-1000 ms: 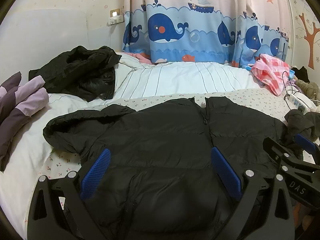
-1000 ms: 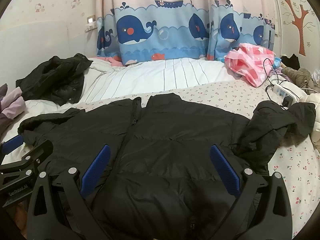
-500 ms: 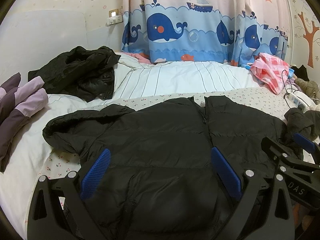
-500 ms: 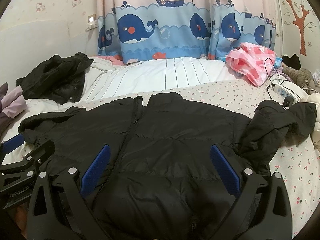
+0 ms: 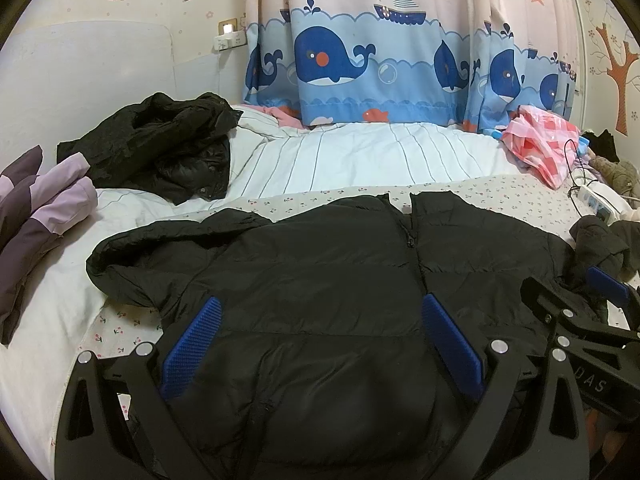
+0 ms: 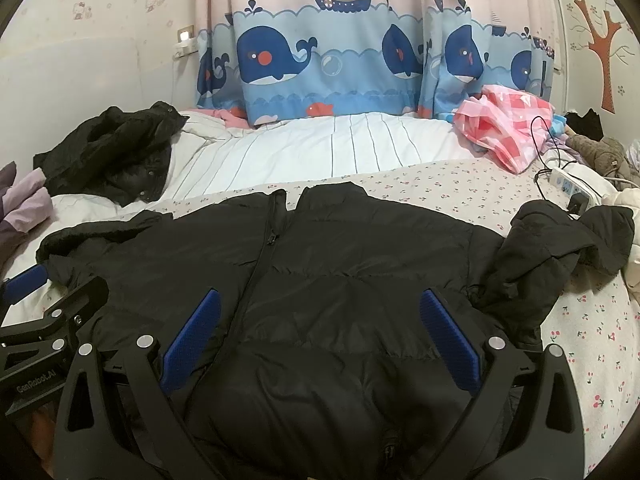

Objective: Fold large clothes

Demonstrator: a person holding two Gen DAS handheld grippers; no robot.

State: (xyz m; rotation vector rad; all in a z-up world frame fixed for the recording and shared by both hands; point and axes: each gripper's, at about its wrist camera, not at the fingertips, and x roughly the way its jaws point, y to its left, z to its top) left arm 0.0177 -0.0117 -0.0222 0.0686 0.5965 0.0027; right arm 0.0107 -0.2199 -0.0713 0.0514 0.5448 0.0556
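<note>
A black puffer jacket (image 5: 320,280) (image 6: 340,280) lies spread front-up on the bed, zipper closed, collar toward the curtain. Its left sleeve (image 5: 152,252) stretches out to the left; its right sleeve (image 6: 560,248) is bunched up at the right. My left gripper (image 5: 320,320) hovers open over the jacket's lower left half, blue pads wide apart, nothing between them. My right gripper (image 6: 320,320) hovers open over the lower middle, also holding nothing. Each gripper shows at the other view's edge: the right gripper (image 5: 580,320), the left gripper (image 6: 40,312).
Another black jacket (image 5: 160,144) lies crumpled at the back left, beside a purple garment (image 5: 36,208). A pink checked cloth (image 6: 508,124) and a power strip (image 6: 572,186) with cables sit at the back right. A whale curtain (image 5: 360,68) hangs behind the bed.
Both views have shifted very slightly; the grippers stay open above the jacket and the jacket has not moved.
</note>
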